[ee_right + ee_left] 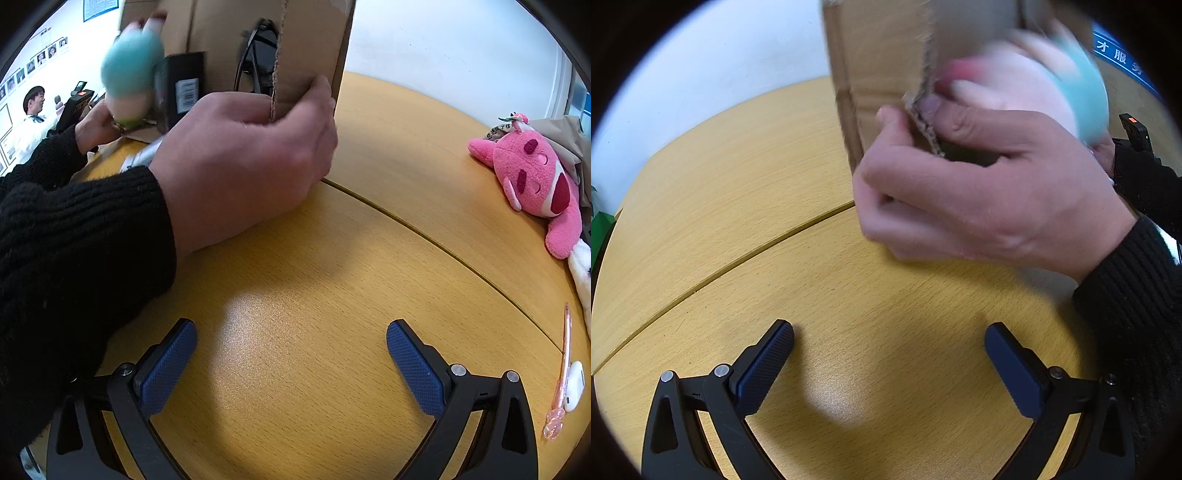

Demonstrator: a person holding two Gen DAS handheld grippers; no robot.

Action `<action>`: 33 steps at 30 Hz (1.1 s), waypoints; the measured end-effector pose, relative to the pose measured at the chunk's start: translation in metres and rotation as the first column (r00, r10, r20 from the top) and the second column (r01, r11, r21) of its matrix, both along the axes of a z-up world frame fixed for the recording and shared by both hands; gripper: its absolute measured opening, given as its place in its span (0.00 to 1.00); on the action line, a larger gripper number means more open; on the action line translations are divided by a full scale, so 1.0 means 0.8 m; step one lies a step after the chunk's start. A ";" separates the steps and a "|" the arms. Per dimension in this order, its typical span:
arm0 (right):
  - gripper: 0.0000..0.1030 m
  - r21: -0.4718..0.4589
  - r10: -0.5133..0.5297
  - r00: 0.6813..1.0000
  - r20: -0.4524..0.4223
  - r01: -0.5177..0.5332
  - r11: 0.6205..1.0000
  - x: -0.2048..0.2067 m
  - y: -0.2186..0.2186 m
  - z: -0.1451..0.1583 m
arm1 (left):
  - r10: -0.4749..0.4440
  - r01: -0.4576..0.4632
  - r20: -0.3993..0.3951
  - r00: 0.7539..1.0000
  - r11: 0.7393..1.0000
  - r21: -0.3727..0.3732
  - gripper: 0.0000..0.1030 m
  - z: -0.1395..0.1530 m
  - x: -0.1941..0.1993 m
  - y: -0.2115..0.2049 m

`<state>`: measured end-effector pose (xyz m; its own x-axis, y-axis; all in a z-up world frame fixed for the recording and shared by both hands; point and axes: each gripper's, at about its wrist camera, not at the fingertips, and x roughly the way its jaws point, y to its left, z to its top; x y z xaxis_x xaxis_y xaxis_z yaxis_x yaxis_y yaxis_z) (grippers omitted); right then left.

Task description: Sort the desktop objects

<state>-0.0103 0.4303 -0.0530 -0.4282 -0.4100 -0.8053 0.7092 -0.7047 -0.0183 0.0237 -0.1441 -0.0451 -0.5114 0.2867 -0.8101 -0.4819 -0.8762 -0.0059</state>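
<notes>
Gripping the torn edge of a cardboard box (236,48), a bare hand (251,155) in a black knit sleeve (74,240) pinches the flap, thumb on one side, fingers on the other. Second hand (98,127) behind it holds a blurred teal-and-pink plush (131,74) at the box opening. Left gripper (888,354) and right gripper (291,350) both sit low over the table, jaws spread wide, nothing held. Box contents: black glasses (258,55) and a black labelled block (183,88); the hand and sleeve hide the box's base. Pink plush bear (535,181) lies at the table's right edge, well apart from the box; pink pen (561,373) and a small white item (574,386) beside it. Wood-grain table (314,332) with a seam, white wall (443,48), a seated person (31,110) far left.
</notes>
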 end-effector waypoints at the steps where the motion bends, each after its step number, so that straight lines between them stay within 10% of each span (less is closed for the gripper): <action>1: 1.00 0.000 0.000 1.000 0.000 0.000 1.000 0.003 0.000 0.002 | 0.000 0.000 0.000 1.000 1.000 0.000 1.00 0.000 0.000 0.000; 33: 1.00 0.000 -0.006 1.000 -0.002 0.006 1.000 0.000 0.002 0.001 | 0.001 -0.001 0.000 1.000 1.000 0.001 1.00 -0.001 0.001 -0.001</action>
<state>-0.0104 0.4318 -0.0519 -0.4321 -0.4075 -0.8045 0.7052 -0.7087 -0.0198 0.0243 -0.1447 -0.0459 -0.5114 0.2869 -0.8100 -0.4812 -0.8766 -0.0067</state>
